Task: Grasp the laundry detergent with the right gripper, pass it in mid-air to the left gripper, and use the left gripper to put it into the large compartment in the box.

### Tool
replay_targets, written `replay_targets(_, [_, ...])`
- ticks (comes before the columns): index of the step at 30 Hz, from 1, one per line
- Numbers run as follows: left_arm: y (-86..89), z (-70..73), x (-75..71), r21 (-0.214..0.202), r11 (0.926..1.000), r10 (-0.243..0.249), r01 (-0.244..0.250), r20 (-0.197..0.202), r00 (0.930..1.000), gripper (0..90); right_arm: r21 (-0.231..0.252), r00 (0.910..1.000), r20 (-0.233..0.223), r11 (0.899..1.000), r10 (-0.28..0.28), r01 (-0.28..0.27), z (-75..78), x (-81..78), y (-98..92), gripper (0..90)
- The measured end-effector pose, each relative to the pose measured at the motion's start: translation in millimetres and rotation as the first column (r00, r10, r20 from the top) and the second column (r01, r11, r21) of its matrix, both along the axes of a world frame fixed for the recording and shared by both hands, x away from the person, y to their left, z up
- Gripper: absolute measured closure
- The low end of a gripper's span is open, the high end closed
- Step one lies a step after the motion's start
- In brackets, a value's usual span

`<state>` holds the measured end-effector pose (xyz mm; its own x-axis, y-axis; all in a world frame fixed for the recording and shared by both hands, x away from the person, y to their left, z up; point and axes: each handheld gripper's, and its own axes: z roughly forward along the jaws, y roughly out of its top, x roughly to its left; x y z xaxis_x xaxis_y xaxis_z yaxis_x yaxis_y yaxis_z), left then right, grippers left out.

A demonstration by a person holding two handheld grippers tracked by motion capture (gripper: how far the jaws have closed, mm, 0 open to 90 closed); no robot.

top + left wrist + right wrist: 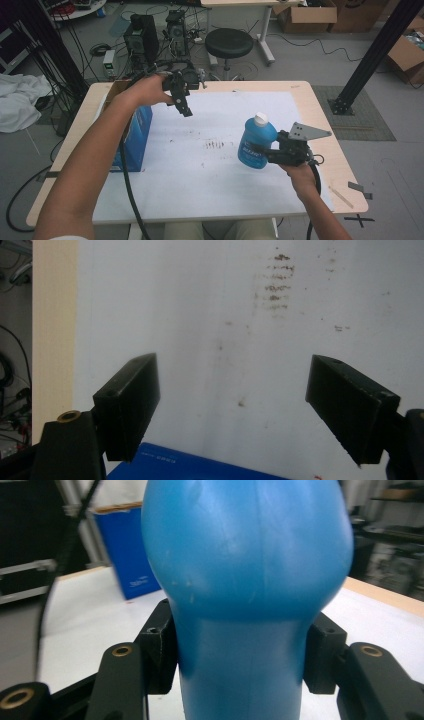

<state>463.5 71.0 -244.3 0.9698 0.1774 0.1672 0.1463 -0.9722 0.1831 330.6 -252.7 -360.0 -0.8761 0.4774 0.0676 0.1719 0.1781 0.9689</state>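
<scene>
A blue plastic bottle point(256, 142) with a white cap is held off the white sheet at the right, and my right gripper point(267, 154) is shut on its waist. Up close in the right gripper view the bottle point(245, 580) bulges above the jaws, which press on both of its sides. At the table's far left my left gripper point(184, 107) hangs open above the sheet, pointing down. The left gripper view has its jaws point(232, 410) wide apart over bare white sheet with nothing between them.
A blue cardboard box point(135, 135) stands at the left edge of the table, below the left forearm; its top edge point(190, 465) is under the left jaws. Brown smudges point(216, 145) mark the sheet's middle. A black stool point(229, 44) and electronics stand beyond the table.
</scene>
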Motion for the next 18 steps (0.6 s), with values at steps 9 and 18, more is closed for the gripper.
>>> replay_targets(9, [-3.1,10.5,-18.8,0.004,0.9999,-0.013,0.013,-0.004,0.9999,22.3,-0.014,0.9791,-0.021,0.979,0.202,-0.203,12.9,19.4,-1.3,43.7])
replay_targets(18, [-14.9,16.8,-40.6,0.042,0.9967,-0.069,0.069,-0.017,0.9975,22.2,-0.037,0.9430,-0.039,0.943,0.331,-0.332,13.5,35.0,6.9,43.7])
